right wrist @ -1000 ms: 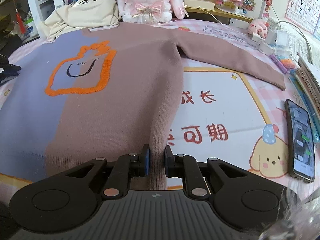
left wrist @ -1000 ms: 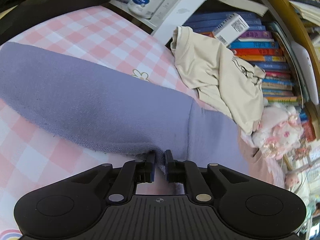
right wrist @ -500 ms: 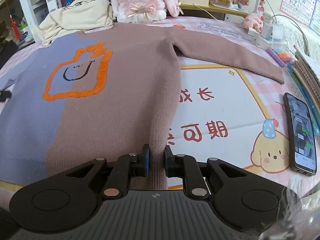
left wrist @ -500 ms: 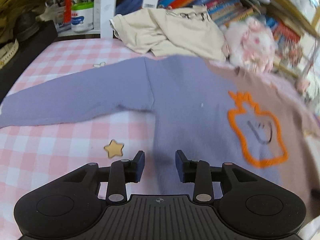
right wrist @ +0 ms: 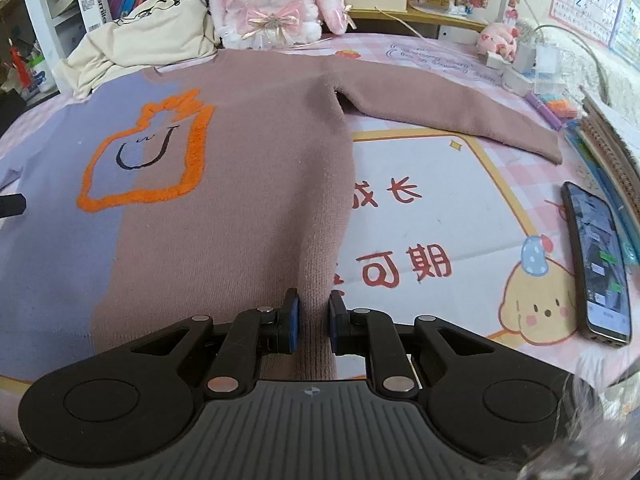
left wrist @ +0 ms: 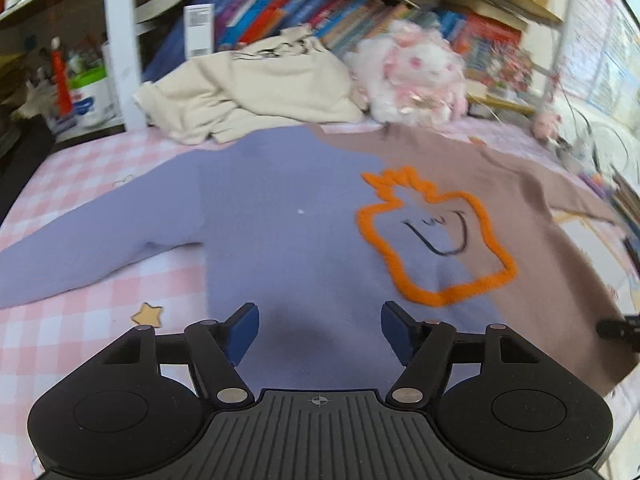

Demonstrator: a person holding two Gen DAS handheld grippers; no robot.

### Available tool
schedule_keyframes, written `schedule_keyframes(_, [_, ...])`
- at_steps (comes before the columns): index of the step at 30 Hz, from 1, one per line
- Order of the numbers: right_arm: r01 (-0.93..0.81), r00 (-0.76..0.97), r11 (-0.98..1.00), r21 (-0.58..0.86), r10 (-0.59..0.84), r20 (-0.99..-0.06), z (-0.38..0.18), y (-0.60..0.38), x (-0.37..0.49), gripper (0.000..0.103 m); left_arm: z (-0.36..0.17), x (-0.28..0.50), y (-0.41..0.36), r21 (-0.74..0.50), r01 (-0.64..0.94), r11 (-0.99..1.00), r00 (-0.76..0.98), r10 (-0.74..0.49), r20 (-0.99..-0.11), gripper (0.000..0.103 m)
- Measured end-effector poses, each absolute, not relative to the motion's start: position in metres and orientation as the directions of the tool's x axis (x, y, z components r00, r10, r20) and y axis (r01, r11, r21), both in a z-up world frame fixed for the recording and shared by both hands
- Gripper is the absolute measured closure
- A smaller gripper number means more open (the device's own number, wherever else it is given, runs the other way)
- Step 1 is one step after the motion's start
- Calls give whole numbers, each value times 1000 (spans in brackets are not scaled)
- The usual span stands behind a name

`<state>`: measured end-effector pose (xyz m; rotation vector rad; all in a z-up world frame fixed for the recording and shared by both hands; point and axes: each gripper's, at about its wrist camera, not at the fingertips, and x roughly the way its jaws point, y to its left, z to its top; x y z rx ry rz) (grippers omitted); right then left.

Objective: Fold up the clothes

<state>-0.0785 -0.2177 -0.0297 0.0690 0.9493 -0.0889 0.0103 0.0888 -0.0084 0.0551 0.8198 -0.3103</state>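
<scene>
Between my right gripper's (right wrist: pixel 314 322) clenched jaws: the sweater's (right wrist: pixel 240 184) brown hem edge. The body runs lengthwise straight ahead, flat on the checked cloth (left wrist: pixel 76 332). My left gripper (left wrist: pixel 318 330) hangs over the purple hem, jaws opening, pinching nothing; the purple sleeve (left wrist: pixel 88 248) lies to its left, nearer this hand.

black claw (right wrist: pixel 313 322) — blue pads (right wrist: pixel 294 320)

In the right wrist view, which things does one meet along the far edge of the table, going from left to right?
Crumpled cream garment → white plush rabbit with pink bow → long cream box → small pink plush pig.
</scene>
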Motion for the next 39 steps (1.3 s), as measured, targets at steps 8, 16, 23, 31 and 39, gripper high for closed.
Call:
schedule_keyframes(8, [95, 578, 995, 24, -35, -816, -29, -220, -78, 84, -12, -2, 69, -119, 345, 931, 602, -316, -734, 32])
schedule_keyframes(16, [102, 588, 985, 138, 53, -807, -25, -254, -69, 57, -12, -6, 38, -57, 309, 949, 627, -248, -738, 24])
schedule_keyframes(23, [83, 600, 981, 178, 93, -794, -22, -311, -41, 48, -9, -8, -4, 3, 250, 968, 634, -161, -756, 24])
schedule_keyframes(31, [7, 629, 976, 218, 165, -760, -18, -362, -10, 48, -8, -23, -39, 80, 125, 989, 631, -17, -776, 22])
schedule_keyframes(39, [-11, 652, 978, 210, 167, -740, -13, -414, 24, 62, -8, -56, -51, 110, -36, 993, 605, 109, -789, 21])
